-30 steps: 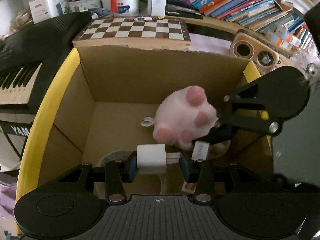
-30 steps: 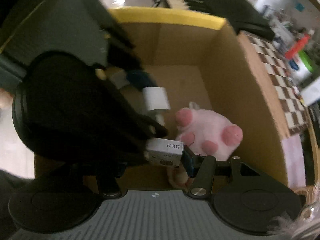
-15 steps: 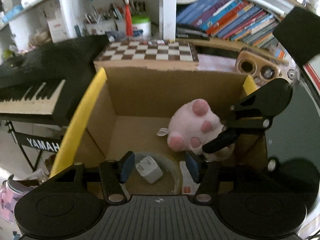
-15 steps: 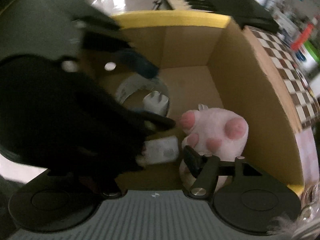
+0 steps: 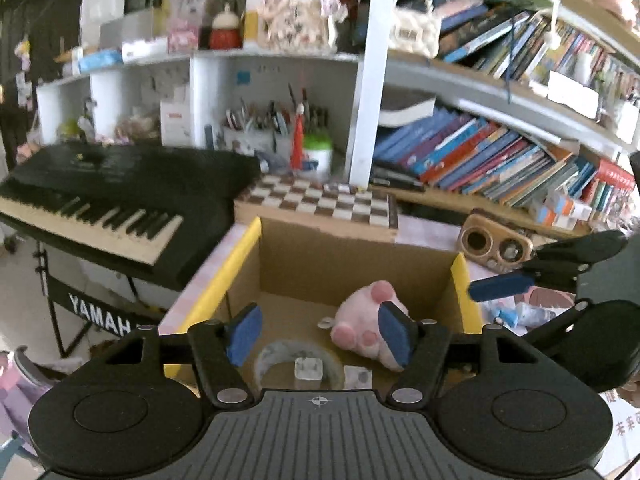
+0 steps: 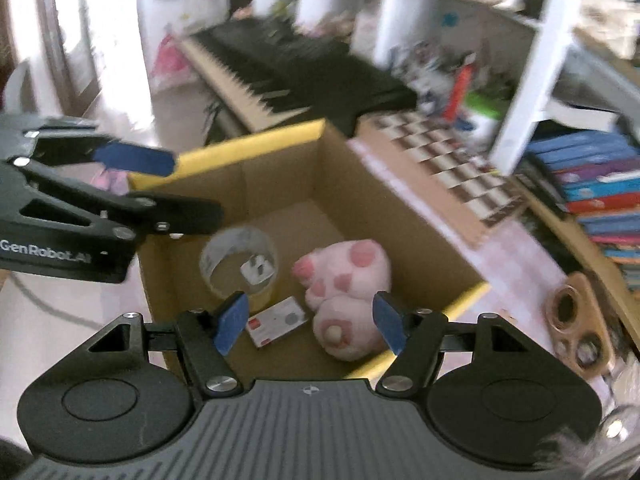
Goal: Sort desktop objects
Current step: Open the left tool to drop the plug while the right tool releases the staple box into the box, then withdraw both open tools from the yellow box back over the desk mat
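Your left gripper [image 5: 320,334] and right gripper [image 6: 310,322] hover spread and empty; the brown cardboard box [image 6: 224,148] already holds pink plush toy [image 6: 344,276], white charger [image 6: 256,269], small carton [image 6: 276,322].

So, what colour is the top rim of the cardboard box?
Yellow, along the top rim of the brown cardboard box; the right wrist view shows it best.

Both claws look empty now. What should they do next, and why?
Probably lift away to fetch another desk item: the left gripper and right gripper are open and empty, and the charger, small box and pink plush lie in the cardboard box.
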### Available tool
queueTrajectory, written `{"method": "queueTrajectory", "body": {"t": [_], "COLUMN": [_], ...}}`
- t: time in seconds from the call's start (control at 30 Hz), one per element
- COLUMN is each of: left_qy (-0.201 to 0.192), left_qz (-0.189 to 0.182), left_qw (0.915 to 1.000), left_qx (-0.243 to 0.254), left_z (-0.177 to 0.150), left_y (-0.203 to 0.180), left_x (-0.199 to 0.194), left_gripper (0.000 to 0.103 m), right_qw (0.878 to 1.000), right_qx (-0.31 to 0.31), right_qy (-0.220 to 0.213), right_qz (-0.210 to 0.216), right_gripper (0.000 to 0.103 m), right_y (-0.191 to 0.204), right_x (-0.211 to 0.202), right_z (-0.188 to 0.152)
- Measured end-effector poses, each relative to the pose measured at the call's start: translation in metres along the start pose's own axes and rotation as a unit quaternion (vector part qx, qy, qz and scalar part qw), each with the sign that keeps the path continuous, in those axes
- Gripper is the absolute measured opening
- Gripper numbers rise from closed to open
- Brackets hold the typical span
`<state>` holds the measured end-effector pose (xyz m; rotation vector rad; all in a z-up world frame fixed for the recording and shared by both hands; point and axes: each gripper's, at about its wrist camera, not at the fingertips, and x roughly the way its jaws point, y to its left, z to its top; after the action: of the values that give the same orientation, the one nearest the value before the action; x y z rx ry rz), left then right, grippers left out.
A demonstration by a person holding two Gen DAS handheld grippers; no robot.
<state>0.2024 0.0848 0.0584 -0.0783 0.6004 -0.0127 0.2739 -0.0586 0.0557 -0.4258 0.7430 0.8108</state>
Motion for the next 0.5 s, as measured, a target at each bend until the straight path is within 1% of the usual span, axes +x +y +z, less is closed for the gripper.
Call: {"method": "queueTrajectory", "body": {"t": [0.1, 0.23, 0.27, 0.37, 0.4, 0.43, 0.5], "left_qy": [-0.016, -0.023, -0.025, -0.029, -0.028, -0.028, -0.028], "left_qz": [-0.001, 0.002, 0.004, 0.007, 0.005, 0.002, -0.004], "left_qw": [0.9999, 0.9997, 0.9997, 0.9996, 0.9996, 0.9996, 0.9996], "left_qx": [0.005, 0.004, 0.004, 0.000, 0.000, 0.000, 0.000], "left_z": [-0.004, -0.013, -0.016, -0.024, -0.027, -0.031, -0.039], "left_y": [-0.001, -0.001, -0.001, 0.001, 0.001, 0.001, 0.000], "left_x": [-0.015, -0.030, -0.034, -0.045, -0.048, -0.052, -0.058], "left_gripper": [0.066, 0.068, 0.071, 0.079, 0.082, 0.083, 0.084], "right_qw": [0.998, 0.992, 0.990, 0.981, 0.977, 0.973, 0.965], "right_qx": [0.040, 0.083, 0.095, 0.131, 0.141, 0.150, 0.167], "right_qy": [-0.031, -0.067, -0.075, -0.097, -0.105, -0.112, -0.121], "right_qz": [-0.027, -0.067, -0.075, -0.104, -0.116, -0.132, -0.164], "right_gripper": [0.075, 0.075, 0.075, 0.076, 0.081, 0.084, 0.085], "right_y": [0.000, 0.006, 0.007, 0.013, 0.015, 0.019, 0.027], "right_x": [-0.015, -0.039, -0.043, -0.060, -0.066, -0.070, -0.079], "right_z": [-0.011, -0.028, -0.032, -0.047, -0.052, -0.058, -0.069]}}
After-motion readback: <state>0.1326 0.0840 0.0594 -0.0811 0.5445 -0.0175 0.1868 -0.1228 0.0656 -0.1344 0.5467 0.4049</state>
